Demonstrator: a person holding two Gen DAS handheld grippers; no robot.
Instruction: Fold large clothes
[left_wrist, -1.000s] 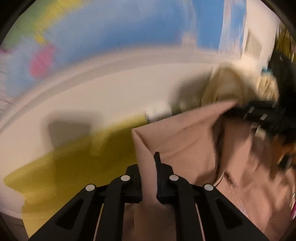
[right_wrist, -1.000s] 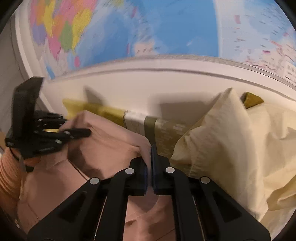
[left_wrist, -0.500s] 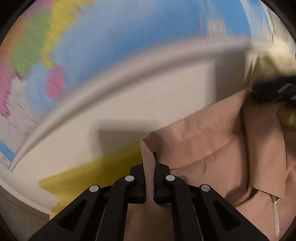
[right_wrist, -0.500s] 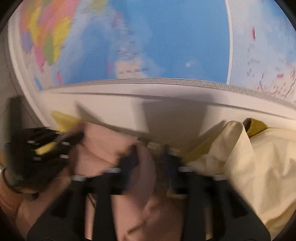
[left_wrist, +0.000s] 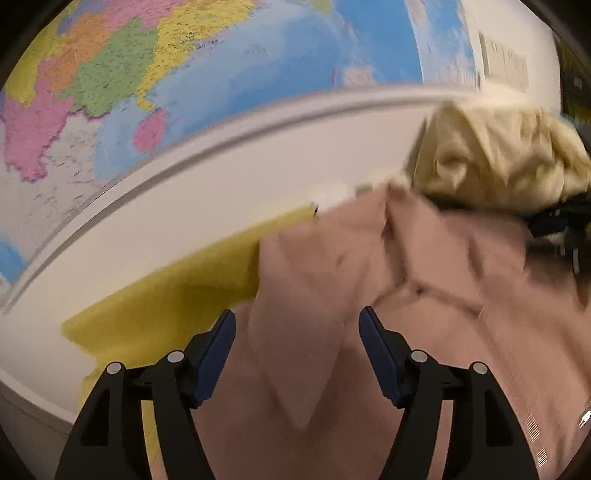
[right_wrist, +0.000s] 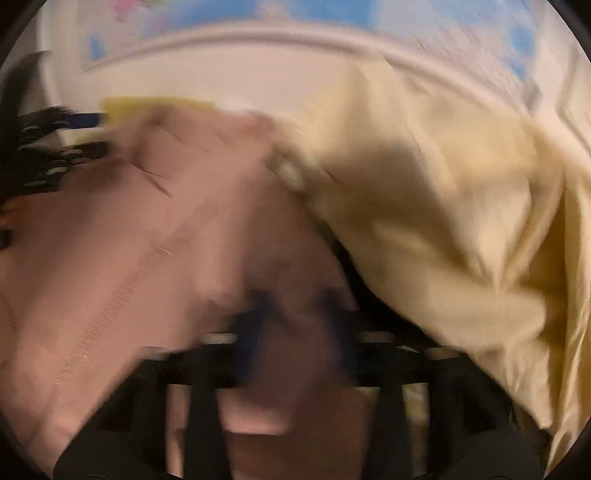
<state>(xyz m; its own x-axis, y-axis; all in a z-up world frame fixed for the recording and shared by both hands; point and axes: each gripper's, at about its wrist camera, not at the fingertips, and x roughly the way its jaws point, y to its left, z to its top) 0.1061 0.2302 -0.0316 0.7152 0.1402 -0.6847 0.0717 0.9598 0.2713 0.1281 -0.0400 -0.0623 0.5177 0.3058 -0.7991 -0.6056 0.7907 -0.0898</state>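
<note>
The dusty-pink zip-front garment lies crumpled on the white table, over a mustard-yellow cloth and near a pale cream bundle of fabric at the far right. The left gripper is released, jaws spread either side of a pink flap. The right gripper is too blurred to tell. Best to flatten the collar end before creasing, and pinch a single layer only.
</note>
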